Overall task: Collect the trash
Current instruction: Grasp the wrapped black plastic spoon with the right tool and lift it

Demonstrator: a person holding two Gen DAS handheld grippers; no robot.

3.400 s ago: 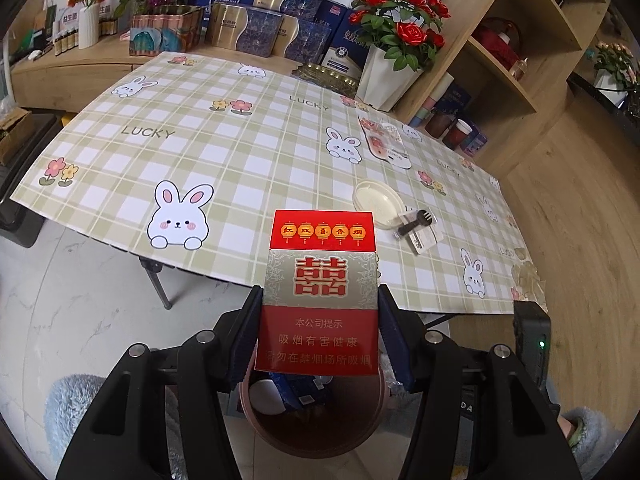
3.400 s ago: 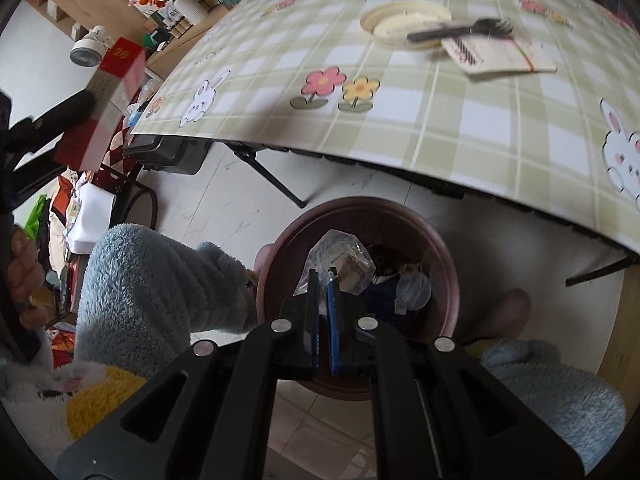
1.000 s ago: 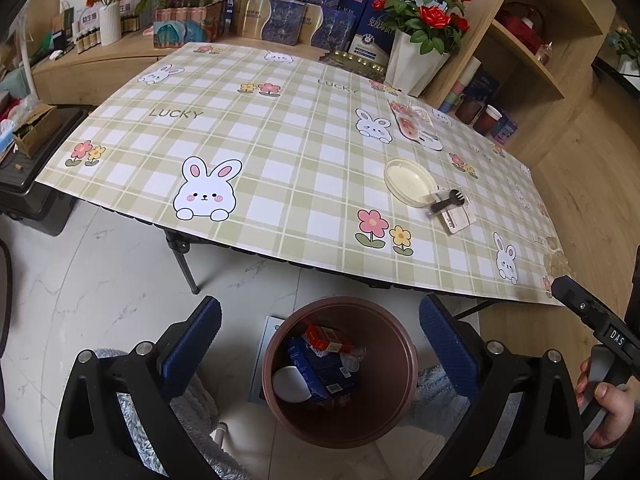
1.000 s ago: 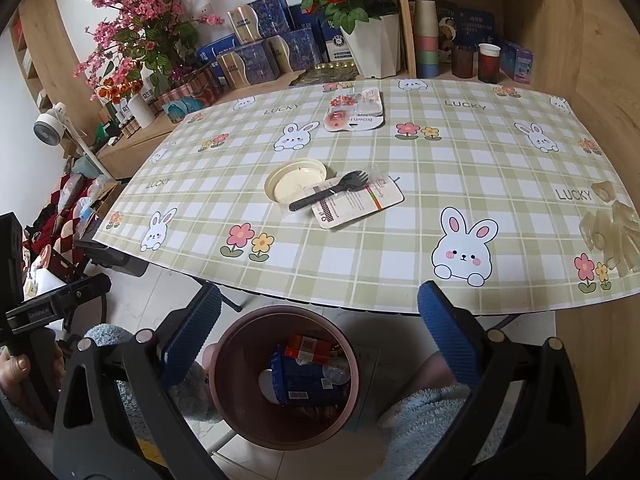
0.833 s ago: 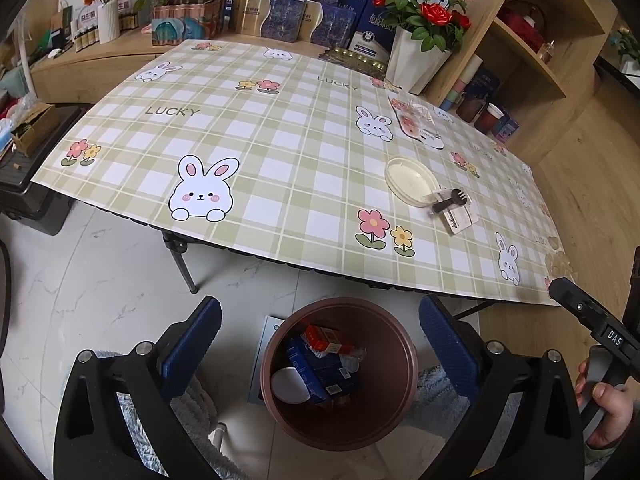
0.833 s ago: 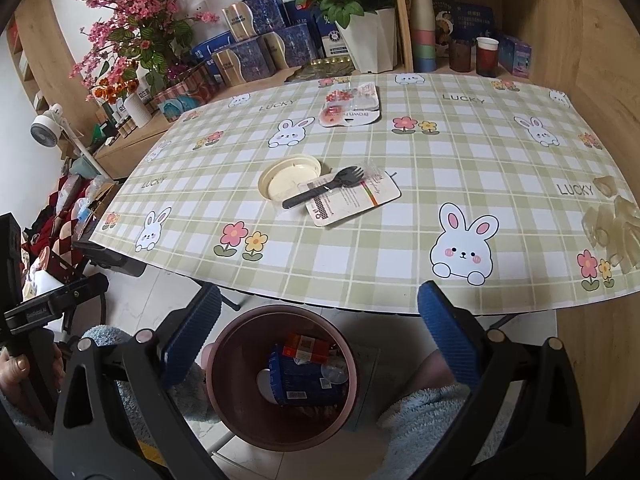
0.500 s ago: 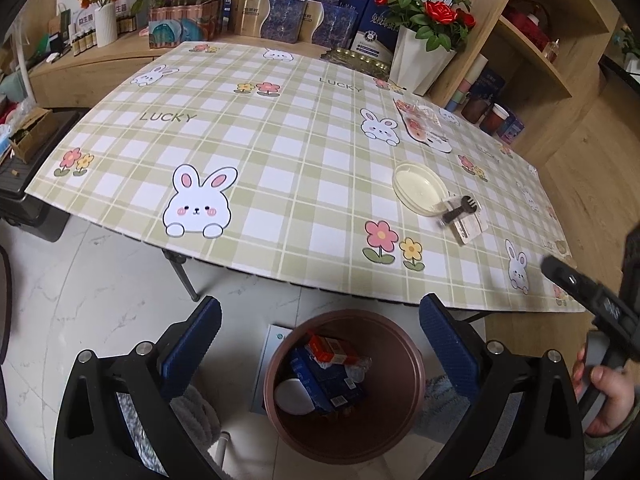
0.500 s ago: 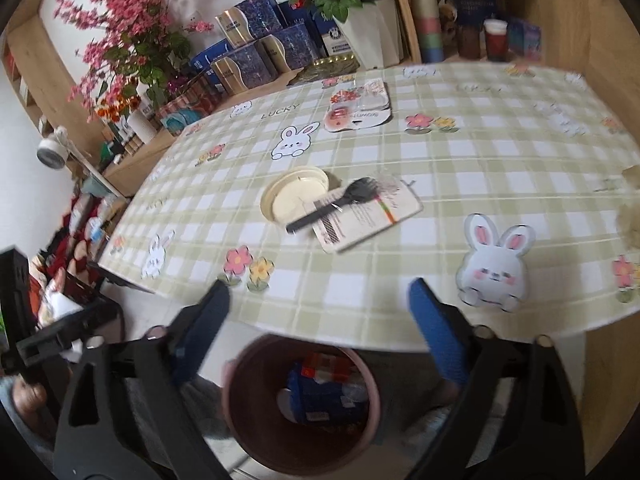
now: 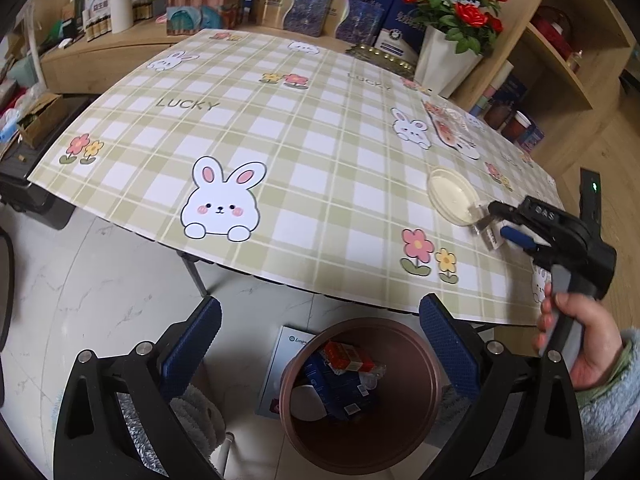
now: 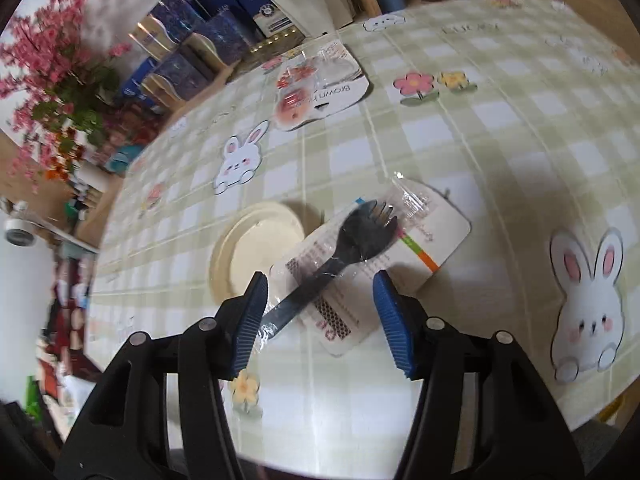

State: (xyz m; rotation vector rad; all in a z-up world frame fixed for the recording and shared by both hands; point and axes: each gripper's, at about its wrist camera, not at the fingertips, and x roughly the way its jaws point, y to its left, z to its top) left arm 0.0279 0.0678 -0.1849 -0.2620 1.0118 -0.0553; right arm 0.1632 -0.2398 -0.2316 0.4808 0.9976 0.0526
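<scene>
Right wrist: closing hand-held gripper (image 10: 320, 320) astride wrapped fork (image 10: 340, 256), beside lid (image 10: 256, 248).

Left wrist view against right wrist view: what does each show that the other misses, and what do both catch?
Only the left wrist view shows the brown bin on the floor with trash inside, the left claw open and empty above it, and the hand holding the right claw.

Only the right wrist view shows the black fork in clear wrap lying across a printed packet, between the closing jaws of the right claw, not yet pinched.

Both show the checked table, the pale round lid and the pink-printed wrapper.
</scene>
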